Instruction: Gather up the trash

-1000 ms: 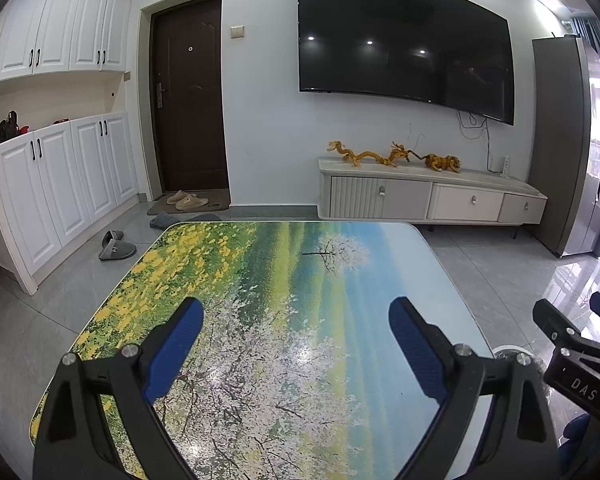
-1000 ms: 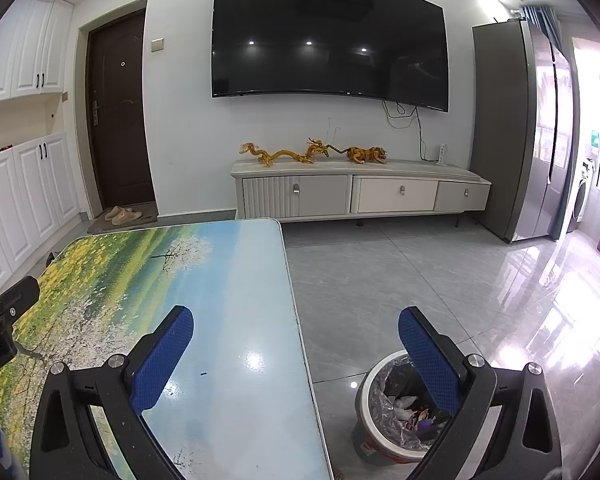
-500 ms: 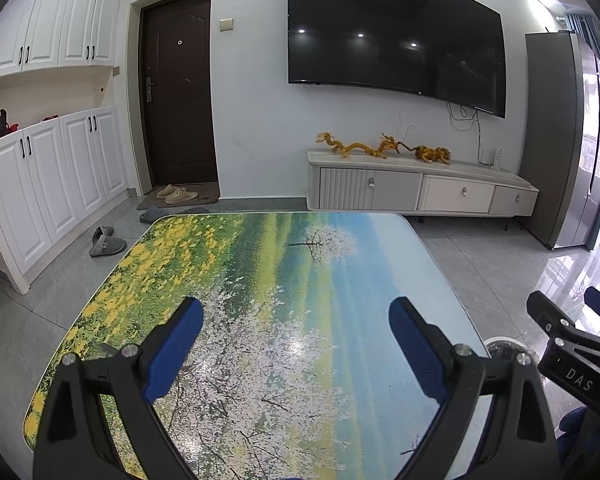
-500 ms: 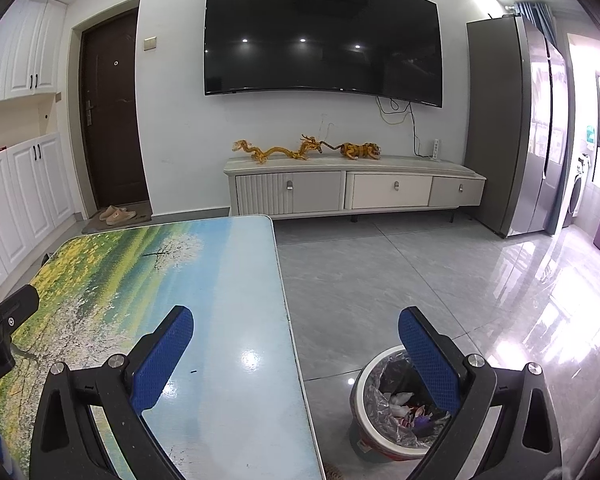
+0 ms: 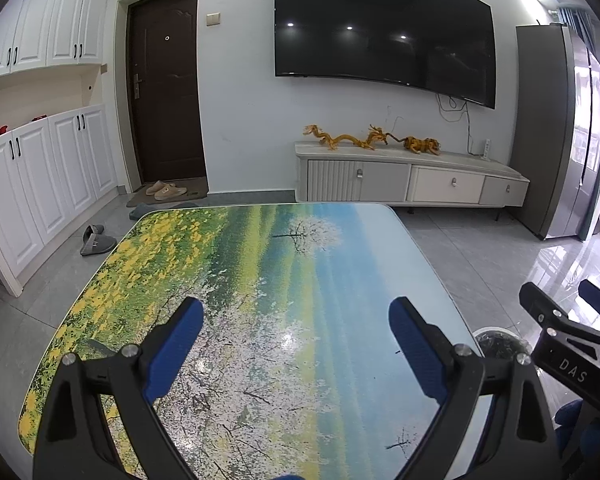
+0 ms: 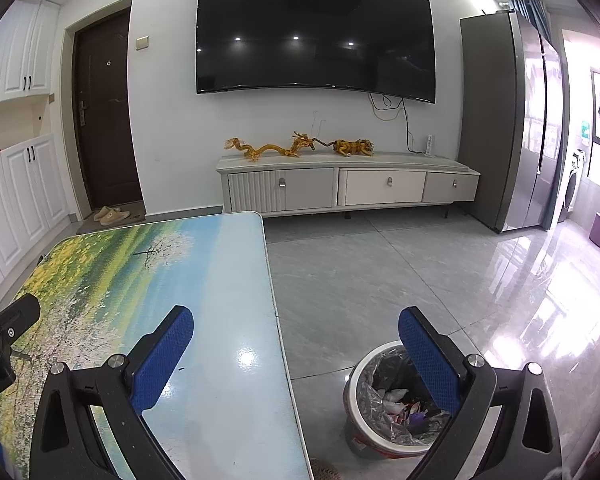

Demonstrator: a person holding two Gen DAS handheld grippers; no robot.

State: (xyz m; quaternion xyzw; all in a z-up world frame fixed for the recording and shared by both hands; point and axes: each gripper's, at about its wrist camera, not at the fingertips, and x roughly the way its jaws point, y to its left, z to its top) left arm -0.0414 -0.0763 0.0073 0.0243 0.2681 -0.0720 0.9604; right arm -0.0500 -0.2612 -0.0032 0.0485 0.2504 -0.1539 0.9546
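A round white trash bin (image 6: 384,400) with a clear liner stands on the floor just right of the table; wrappers and scraps lie inside it. Its rim also shows in the left wrist view (image 5: 496,340). My left gripper (image 5: 296,316) is open and empty above the table (image 5: 260,280) with its printed landscape top. My right gripper (image 6: 296,324) is open and empty, straddling the table's right edge (image 6: 276,320) with its right finger over the bin. No loose trash shows on the tabletop.
A low TV cabinet (image 6: 340,188) with golden dragon figures stands against the far wall under a large TV (image 6: 316,36). A grey fridge (image 6: 512,120) is at right. Slippers (image 5: 96,240) lie on the floor left of the table, near white cupboards (image 5: 40,176).
Both grippers have drawn back and risen slightly, so more of the table and bin shows. Both stay open and empty.
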